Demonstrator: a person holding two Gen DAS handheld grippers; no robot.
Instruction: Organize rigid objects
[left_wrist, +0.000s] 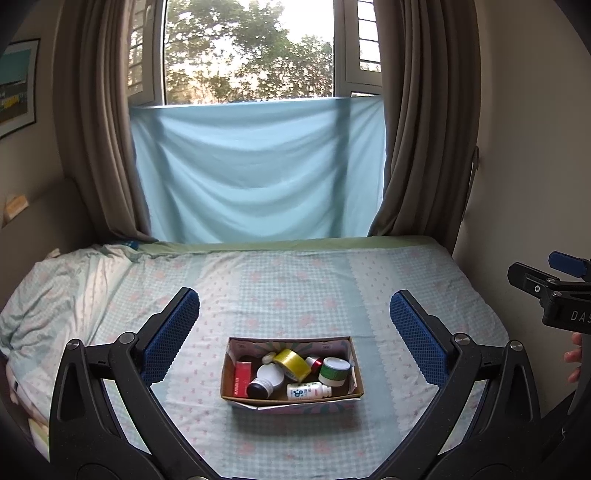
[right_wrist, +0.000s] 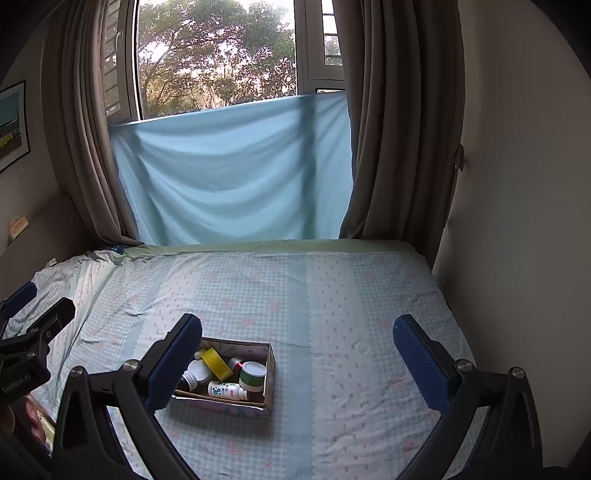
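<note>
A shallow cardboard box (left_wrist: 356, 373) sits on the bed and holds several small things: a yellow tape roll (left_wrist: 291, 363), a green-and-white jar (left_wrist: 333, 371), a white bottle lying down (left_wrist: 308, 390), a red box (left_wrist: 242, 377), a dark-capped bottle (left_wrist: 259, 387). The box also shows in the right wrist view (right_wrist: 272, 363), partly behind my left finger. My left gripper (left_wrist: 293, 321) is open and empty, above and before the box. My right gripper (right_wrist: 297, 338) is open and empty, to the right of the box.
The bed (left_wrist: 295, 280) has a light blue flowered sheet. A rumpled blanket (left_wrist: 62, 284) lies at its left. Brown curtains (left_wrist: 96, 147) and a blue cloth (left_wrist: 258, 166) hang behind it. A wall (right_wrist: 517, 221) runs along the right side.
</note>
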